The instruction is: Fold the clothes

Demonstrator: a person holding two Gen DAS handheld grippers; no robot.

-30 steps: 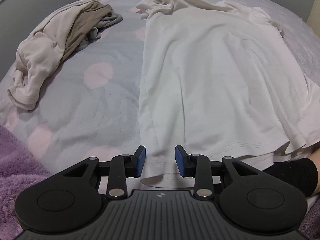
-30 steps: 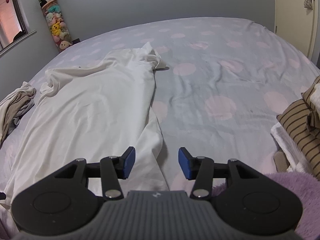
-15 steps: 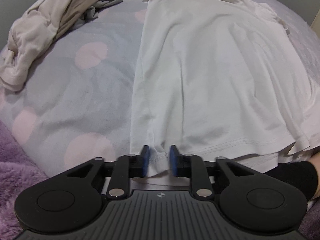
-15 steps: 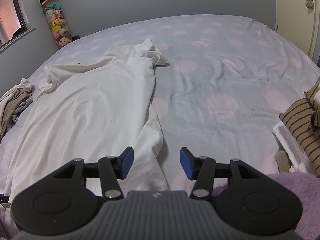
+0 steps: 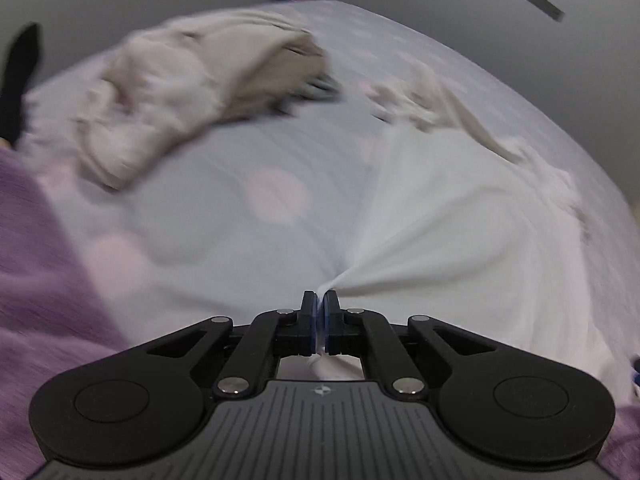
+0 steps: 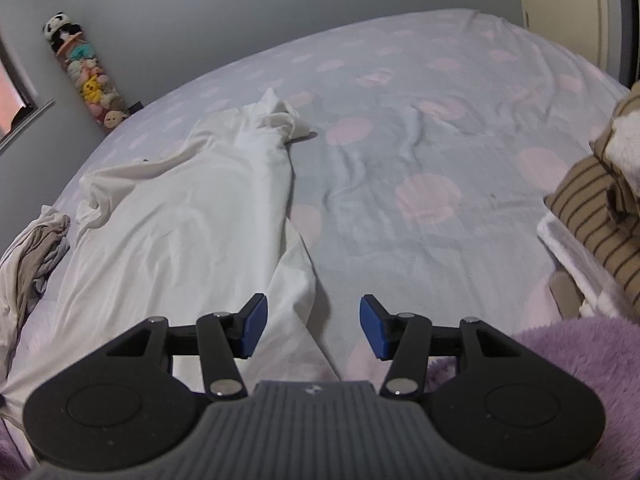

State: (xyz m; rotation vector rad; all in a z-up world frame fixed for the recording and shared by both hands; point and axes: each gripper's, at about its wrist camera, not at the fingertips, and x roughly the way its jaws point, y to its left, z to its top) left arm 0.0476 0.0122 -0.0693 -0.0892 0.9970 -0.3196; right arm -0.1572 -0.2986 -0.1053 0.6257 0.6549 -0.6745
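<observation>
Left wrist view: left gripper [image 5: 320,310] jaws pinched tight on the hem corner of the white shirt [image 5: 460,216], cloth fanning taut from the pinch; frame blurred. Shirt lies spread on the dotted bed [image 6: 420,184], unfolded pile [image 5: 180,96] off left. Right gripper [image 6: 313,326] jaws about half open, empty, over the shirt's right edge. To do well: grab the matching hem corner before lifting, keep both even.
</observation>
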